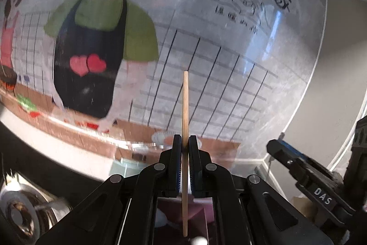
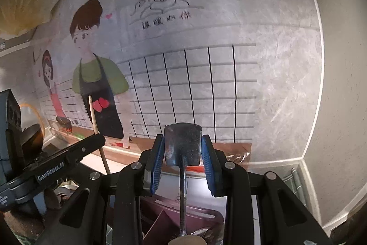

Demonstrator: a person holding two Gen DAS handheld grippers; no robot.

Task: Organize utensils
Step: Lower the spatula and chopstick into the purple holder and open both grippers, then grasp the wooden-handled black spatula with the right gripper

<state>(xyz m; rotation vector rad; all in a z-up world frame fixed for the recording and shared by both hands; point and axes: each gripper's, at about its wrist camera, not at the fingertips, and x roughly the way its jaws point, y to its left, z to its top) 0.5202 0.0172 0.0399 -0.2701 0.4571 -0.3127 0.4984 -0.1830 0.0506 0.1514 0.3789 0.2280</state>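
Note:
A thin wooden chopstick (image 1: 184, 107) stands upright, and my left gripper (image 1: 185, 144) is shut on it near its middle. Its lower end reaches down between the gripper's arms. My right gripper (image 2: 183, 145) is shut on a small metal spatula (image 2: 183, 141). Its blue pads (image 2: 158, 164) press the flat square blade from both sides, and the thin handle hangs straight down. In the right wrist view the left gripper (image 2: 97, 139) shows at the left with the chopstick (image 2: 95, 121). The right gripper's finger (image 1: 286, 154) shows at the right edge of the left wrist view.
A wall poster (image 2: 160, 61) with cartoon figures and a tile grid fills the background close ahead. Below the grippers lies a maroon and pink container (image 2: 160, 215). A steel lid (image 1: 20, 210) sits lower left, a dark pan (image 2: 32, 132) at the left, and the wall corner (image 2: 305, 160) at the right.

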